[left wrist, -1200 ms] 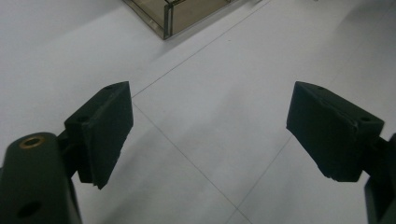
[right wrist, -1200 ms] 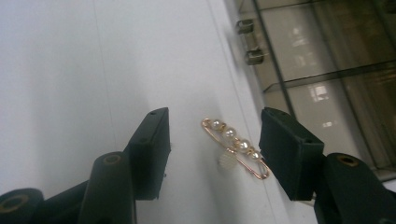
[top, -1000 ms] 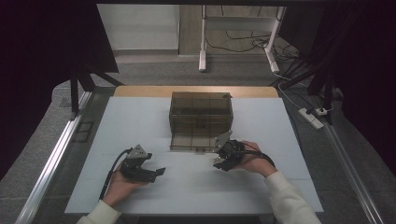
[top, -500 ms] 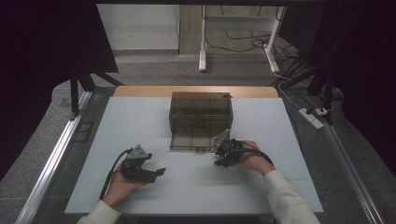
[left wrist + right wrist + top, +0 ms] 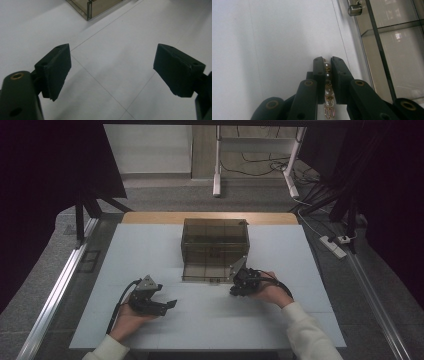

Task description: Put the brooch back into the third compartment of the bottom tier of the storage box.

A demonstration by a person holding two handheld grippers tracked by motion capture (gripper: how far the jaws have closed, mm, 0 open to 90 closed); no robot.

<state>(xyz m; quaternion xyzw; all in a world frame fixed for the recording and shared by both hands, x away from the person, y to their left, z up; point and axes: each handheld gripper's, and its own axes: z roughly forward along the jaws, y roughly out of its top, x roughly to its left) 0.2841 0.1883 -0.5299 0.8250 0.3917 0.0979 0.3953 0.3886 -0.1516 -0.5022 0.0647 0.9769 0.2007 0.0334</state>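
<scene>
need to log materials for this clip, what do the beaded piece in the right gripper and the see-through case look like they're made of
Beaded piece: glossy white, pearl-like beads, real or imitation unclear, linked by gold-coloured metal wire, shut between the right gripper's black jaws.
Case: smoky brown clear plastic, probably acrylic, since shelves show through its walls and the panels reflect light. A small silvery metal hinge or clasp sits on its edge.

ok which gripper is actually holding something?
The right gripper: its jaws are shut on a string of pearl and gold beads, beside the smoky clear case. The left gripper is wide open over bare table.
</scene>
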